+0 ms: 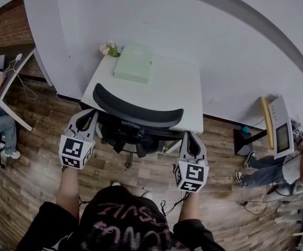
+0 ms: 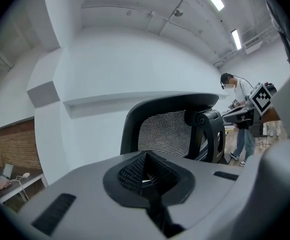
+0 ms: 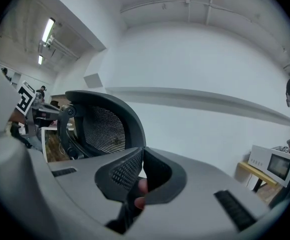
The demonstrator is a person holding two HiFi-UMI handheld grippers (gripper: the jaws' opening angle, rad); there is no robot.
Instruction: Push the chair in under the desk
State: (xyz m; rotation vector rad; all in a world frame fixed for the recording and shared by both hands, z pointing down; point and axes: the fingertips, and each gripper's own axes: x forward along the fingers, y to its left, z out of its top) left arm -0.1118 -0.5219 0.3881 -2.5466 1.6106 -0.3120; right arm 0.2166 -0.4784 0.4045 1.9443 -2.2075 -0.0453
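Left gripper [image 2: 145, 166]: fingers [image 2: 131, 172] pressed tight together, nothing pinched between them. Same deal on the right gripper [image 3: 141, 170], pads closed on each other and empty.

Just past the left tips, a bit to their right, is the chair [image 2: 167, 134], with a mesh back in a curved black frame. From the right tips it's ahead and off to the left.

In the head view the backrest sits between the two grippers, one near each end of it. Honestly can't tell if either one actually touches it.

Beyond the fingers, the chair is right up at the near edge of the white desk [image 1: 177, 88]. The backrest overlaps that edge and the seat is hidden.

Further out on the desktop there's a pale green box [image 1: 133, 64] and a little plant [image 1: 111, 49] at the far corner, against the white wall [image 1: 193, 30]. Wood floor [image 1: 42, 135] all around.
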